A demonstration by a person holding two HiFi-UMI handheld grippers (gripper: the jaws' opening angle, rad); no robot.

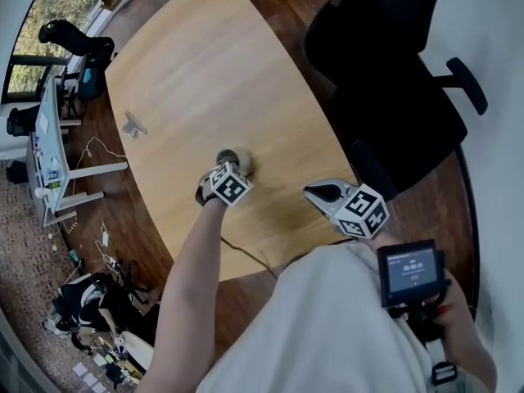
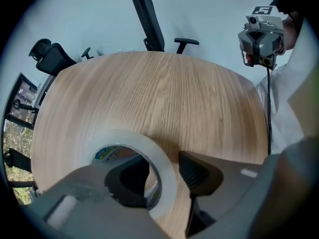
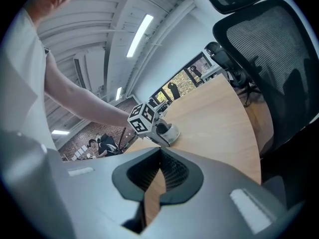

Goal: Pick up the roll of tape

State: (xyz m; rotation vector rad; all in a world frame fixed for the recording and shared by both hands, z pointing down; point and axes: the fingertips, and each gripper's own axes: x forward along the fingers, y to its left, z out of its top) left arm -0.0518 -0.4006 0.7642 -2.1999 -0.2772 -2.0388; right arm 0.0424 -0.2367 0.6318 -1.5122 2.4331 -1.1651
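The tape [image 1: 236, 160] lies flat on the table [image 1: 205, 56], in from the near edge and about midway between the left and right edges. The left gripper [image 1: 229, 169] is down on it. In the left gripper view its jaws stand apart and straddle the wall of the tape [image 2: 130, 137]: one jaw is inside the hole and the other outside. A thin strip of wood shows between the outer jaw and the roll, so the left gripper [image 2: 167, 171] is not yet clamped on it. The right gripper [image 1: 315, 191] hangs over the near right part of the table, close to the right edge and well apart from the tape. In its own view the right gripper [image 3: 160, 158] has its pads pressed together at the tips, with nothing between them. A small screen [image 1: 412, 270] sits on its handle. A black chair [image 1: 393, 80] stands just beside the right edge. A small grey object [image 1: 133, 126] lies near the left edge, too small to identify.
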